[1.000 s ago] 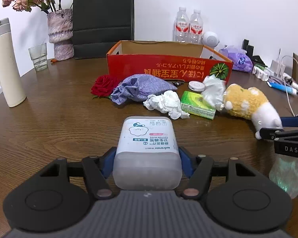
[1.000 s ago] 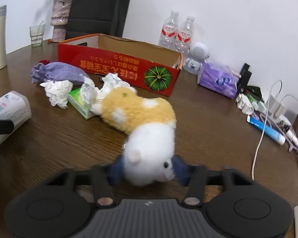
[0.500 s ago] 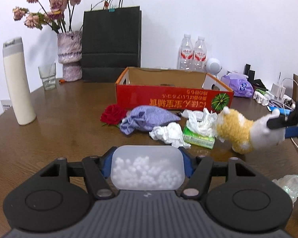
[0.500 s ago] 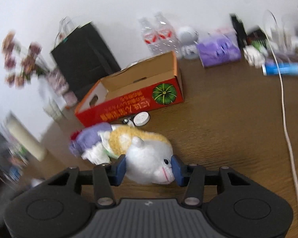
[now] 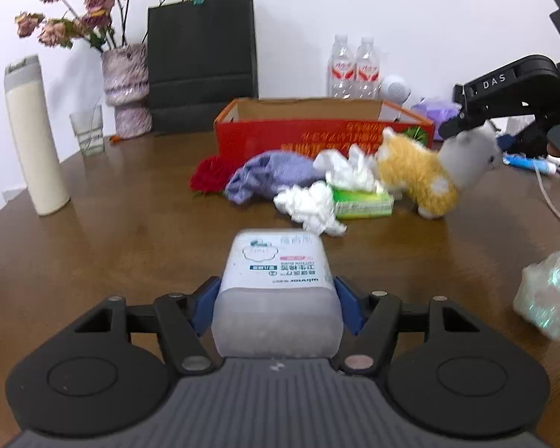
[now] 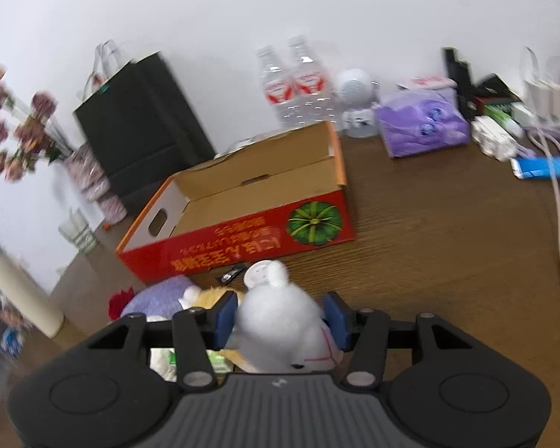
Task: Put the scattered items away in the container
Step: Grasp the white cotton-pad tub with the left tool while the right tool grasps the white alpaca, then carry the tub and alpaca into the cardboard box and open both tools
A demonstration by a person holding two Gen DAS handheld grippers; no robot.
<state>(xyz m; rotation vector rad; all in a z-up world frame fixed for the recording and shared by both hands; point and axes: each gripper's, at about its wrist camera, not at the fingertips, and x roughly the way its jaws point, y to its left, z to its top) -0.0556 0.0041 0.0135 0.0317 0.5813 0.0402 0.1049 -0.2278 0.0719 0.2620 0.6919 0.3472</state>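
Cardboard box (image 6: 265, 201), one, open-topped, toward the back of brown wooden table (image 5: 123, 231), white wall behind. Two water bottles (image 5: 352, 71); one black bag (image 5: 201, 59).

Left gripper (image 5: 276, 298) clamps cotton-swab box (image 5: 276, 291).

Right gripper (image 6: 280, 317) grips plush toy (image 5: 429, 171) by its white head; jaws have just widened.

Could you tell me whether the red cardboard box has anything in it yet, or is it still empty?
Empty, as far as shown: in the right wrist view the red cardboard box shows only bare brown floor and walls; its near corner is hidden behind the front wall.
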